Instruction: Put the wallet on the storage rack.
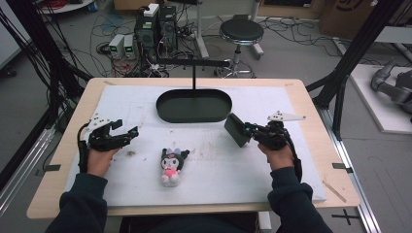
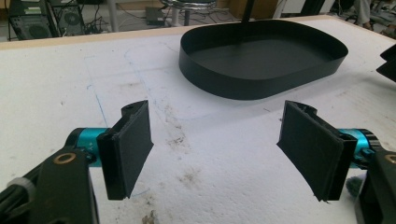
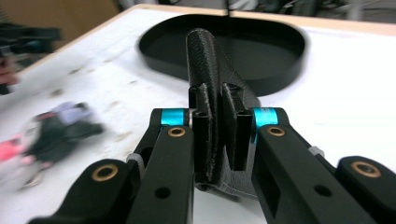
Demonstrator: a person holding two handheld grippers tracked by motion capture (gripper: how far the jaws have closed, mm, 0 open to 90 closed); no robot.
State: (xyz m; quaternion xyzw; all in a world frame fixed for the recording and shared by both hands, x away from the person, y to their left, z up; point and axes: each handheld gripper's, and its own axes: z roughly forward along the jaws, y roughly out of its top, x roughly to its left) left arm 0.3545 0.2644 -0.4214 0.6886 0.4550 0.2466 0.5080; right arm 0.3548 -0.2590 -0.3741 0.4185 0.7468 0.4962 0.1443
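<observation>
A small plush toy (image 1: 171, 166) with black ears and a pink body lies on the white board, near the front and between my two grippers. My left gripper (image 1: 124, 131) rests at the left of the board. Its jaws stand wide apart with nothing between them, and the left gripper view shows it open (image 2: 219, 149) over bare board. To the right of the toy, my right gripper (image 1: 236, 129) has its two black pads pressed together, with nothing visible between them (image 3: 212, 56). The toy (image 3: 46, 135) is a blur at the left of the right gripper view.
A black oval tray (image 1: 167, 112) sits at the back middle of the board, its rim (image 2: 261, 88) ahead of both grippers (image 3: 159, 58). A black T-shaped post (image 1: 194, 73) rises behind it. A stool (image 1: 241, 32), computers and cables stand on the floor beyond the table.
</observation>
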